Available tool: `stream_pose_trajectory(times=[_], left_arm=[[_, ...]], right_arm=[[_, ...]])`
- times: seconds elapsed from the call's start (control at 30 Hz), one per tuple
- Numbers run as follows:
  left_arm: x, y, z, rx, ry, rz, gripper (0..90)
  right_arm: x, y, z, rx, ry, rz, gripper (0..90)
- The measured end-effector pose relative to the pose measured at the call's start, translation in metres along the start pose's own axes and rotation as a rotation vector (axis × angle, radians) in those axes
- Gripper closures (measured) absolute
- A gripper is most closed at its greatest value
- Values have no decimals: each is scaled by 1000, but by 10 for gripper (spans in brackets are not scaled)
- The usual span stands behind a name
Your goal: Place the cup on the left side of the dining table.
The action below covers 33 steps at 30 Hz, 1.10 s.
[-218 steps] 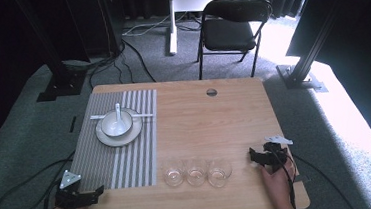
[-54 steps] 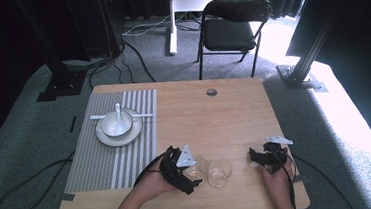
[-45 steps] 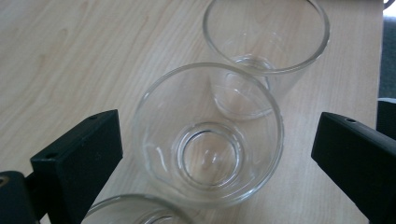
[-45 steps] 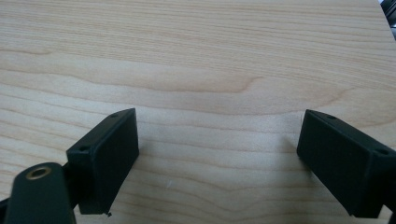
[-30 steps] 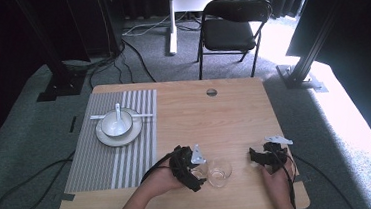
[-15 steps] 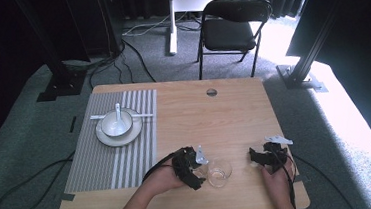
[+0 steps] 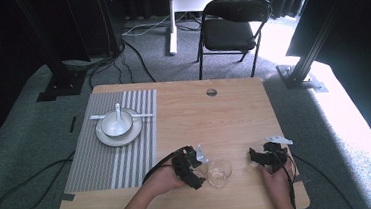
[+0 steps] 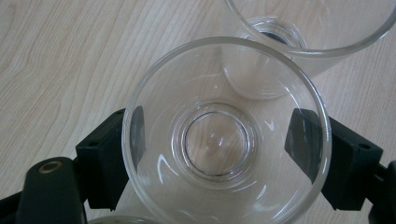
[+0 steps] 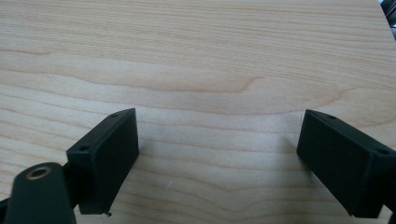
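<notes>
Wooden table (image 7: 234,110): rectangular, light grain, with a small round grommet (image 7: 211,92) near the far edge.

Striped placemat (image 7: 127,154): grey and white, on the table's left half. It carries a white plate (image 7: 107,137) with a white bowl (image 7: 116,124) on it and a white spoon (image 7: 118,113) resting in the bowl.

Left gripper (image 8: 224,154): held over the near centre of the table, jaws set on opposite sides of a clear drinking glass (image 8: 224,135), pads against its wall. Glass upright, empty.

Second clear glass (image 8: 308,28): just beyond the first, upright; in the high view it stands just right of the left gripper.

Right gripper (image 9: 217,158): near the table's right front corner, jaws wide apart over bare wood, holding nothing.

Black folding chair (image 7: 235,25): on the carpet beyond the table.
</notes>
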<state>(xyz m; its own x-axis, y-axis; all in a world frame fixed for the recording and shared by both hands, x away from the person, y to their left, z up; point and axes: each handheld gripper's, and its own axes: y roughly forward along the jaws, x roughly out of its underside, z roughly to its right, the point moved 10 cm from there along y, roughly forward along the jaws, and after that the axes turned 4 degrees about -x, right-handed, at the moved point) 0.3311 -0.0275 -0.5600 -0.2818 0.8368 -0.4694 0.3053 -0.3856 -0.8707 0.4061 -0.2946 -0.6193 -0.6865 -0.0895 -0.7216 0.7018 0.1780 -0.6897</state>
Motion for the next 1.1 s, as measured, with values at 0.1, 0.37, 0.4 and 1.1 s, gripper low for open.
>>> stream_pose_trajectory(times=[0.1, 0.37, 0.4, 1.1], left_arm=[[0, 0, 0, 7, -6, 2, 184], [-5, -5, -3, 4, -24, 34, 184], [-6, -6, -5, -2, -29, 35, 184], [-30, -22, -33, -43, -63, 78, 184]], right_arm=[[0, 0, 0, 0, 0, 0, 122], [0, 0, 0, 0, 0, 0, 122], [0, 0, 0, 0, 0, 0, 122], [0, 0, 0, 0, 1, 0, 122]])
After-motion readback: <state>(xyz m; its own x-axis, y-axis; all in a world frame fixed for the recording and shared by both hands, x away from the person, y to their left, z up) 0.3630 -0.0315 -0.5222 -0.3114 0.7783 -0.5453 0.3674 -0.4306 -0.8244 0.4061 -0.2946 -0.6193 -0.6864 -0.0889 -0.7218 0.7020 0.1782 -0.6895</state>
